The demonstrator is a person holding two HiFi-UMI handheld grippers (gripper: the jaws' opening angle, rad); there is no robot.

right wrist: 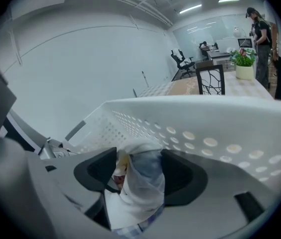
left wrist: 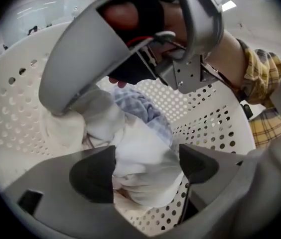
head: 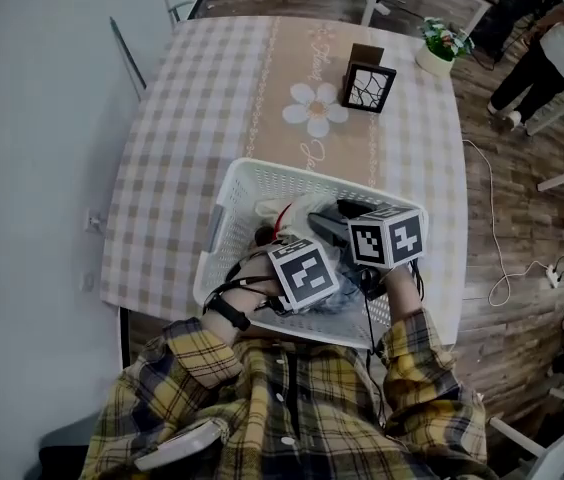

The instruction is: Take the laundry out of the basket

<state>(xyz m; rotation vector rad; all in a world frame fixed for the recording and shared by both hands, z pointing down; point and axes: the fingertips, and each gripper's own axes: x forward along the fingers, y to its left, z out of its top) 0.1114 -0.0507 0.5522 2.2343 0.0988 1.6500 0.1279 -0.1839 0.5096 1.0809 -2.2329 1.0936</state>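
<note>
A white perforated laundry basket (head: 262, 171) stands on the table's near edge, holding white laundry (head: 302, 210) and a blue checked piece (left wrist: 141, 106). Both grippers reach down into it side by side. My left gripper (left wrist: 145, 171) is open wide, with a bundle of white cloth (left wrist: 143, 156) between its pads; in the head view its marker cube (head: 303, 273) covers the jaws. My right gripper (right wrist: 139, 173) is open too, and a bunched white cloth (right wrist: 138, 185) fills the gap between its pads. The left gripper view shows the right gripper (left wrist: 130, 59) above, one fingertip on the cloth.
The table (head: 192, 118) has a checked cloth with a flowered runner. A framed picture (head: 367, 86) and a flower pot (head: 440, 46) stand beyond the basket. People (head: 552, 38) stand at the far right, and a cable (head: 502, 243) lies on the wooden floor.
</note>
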